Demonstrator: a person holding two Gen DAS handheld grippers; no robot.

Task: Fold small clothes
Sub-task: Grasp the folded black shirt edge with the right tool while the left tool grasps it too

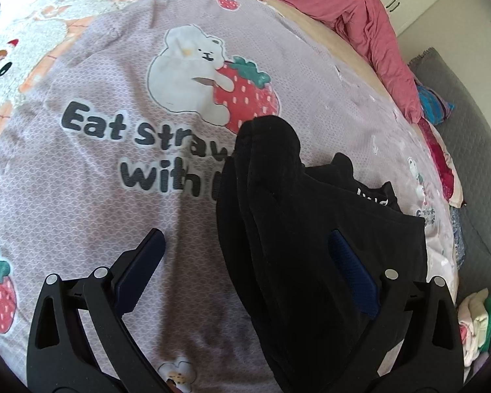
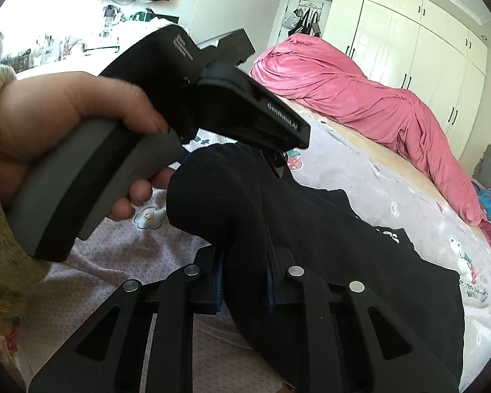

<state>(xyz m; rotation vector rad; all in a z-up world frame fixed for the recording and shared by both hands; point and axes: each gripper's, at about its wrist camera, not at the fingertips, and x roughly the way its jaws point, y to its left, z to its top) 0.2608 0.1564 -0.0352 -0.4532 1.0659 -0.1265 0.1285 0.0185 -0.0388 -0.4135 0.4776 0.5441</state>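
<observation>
A black garment with white lettering lies on the bedspread, one end bunched and lifted off it. My left gripper is open and points down at it. The lifted cloth stands between its fingers, nearer the right pad, and neither pad presses on it. In the right wrist view my right gripper is shut on a thick fold of the black garment. A hand holds the left gripper's body just above that fold, its tips hidden behind the cloth.
The lilac bedspread carries a bear and strawberry print. A pink duvet is heaped along the bed's far side. White wardrobes stand behind it. Folded clothes and grey padding lie past the bed's right edge.
</observation>
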